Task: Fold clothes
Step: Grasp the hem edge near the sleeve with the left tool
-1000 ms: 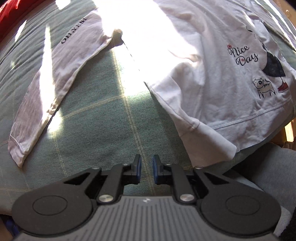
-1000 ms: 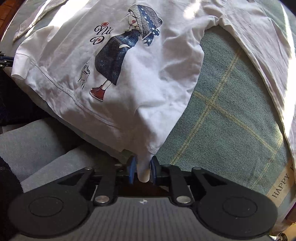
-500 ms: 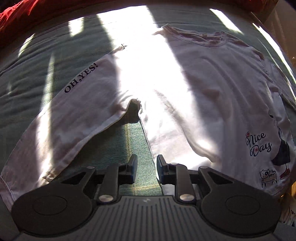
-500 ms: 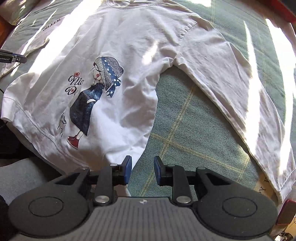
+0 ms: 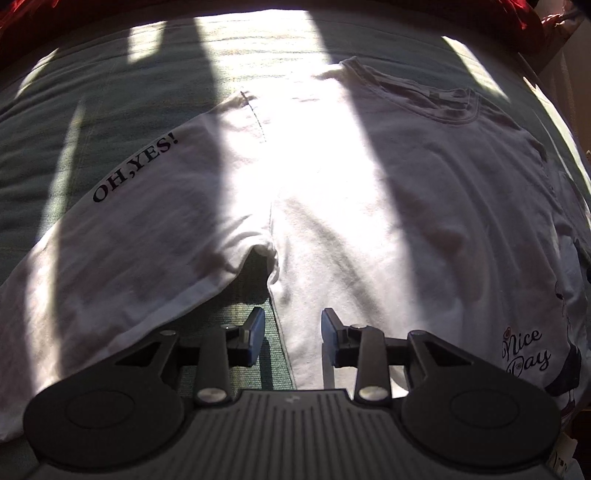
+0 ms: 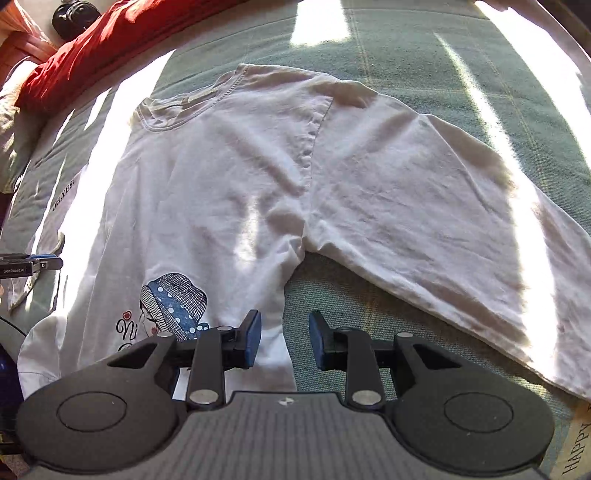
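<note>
A white long-sleeved shirt point(image 5: 369, 221) lies spread flat, front up, on a green checked bed cover point(image 5: 92, 110). Its sleeve printed "OH,YES!" point(image 5: 129, 240) slants off to the left. My left gripper point(image 5: 292, 325) hovers just below that armpit over the shirt's side edge, its jaws opening with no cloth pinched. In the right wrist view the shirt point(image 6: 240, 184) shows its girl print and its other sleeve point(image 6: 424, 221). My right gripper point(image 6: 284, 326) hangs over the body's side edge below the other armpit, jaws opening and holding nothing. The left gripper point(image 6: 40, 262) shows at the left edge.
A red blanket point(image 6: 110, 44) is bunched along the far side of the bed cover point(image 6: 406, 55), with a black bag point(image 6: 74, 16) behind it. A lettered tag reading "HAPPY" point(image 6: 576, 443) lies at the near right corner. Bands of bright sunlight cross the cloth.
The right gripper let go of the shirt's hem corner. Both grippers moved from the hem up toward the armpits, and both pairs of jaws spread wider.
</note>
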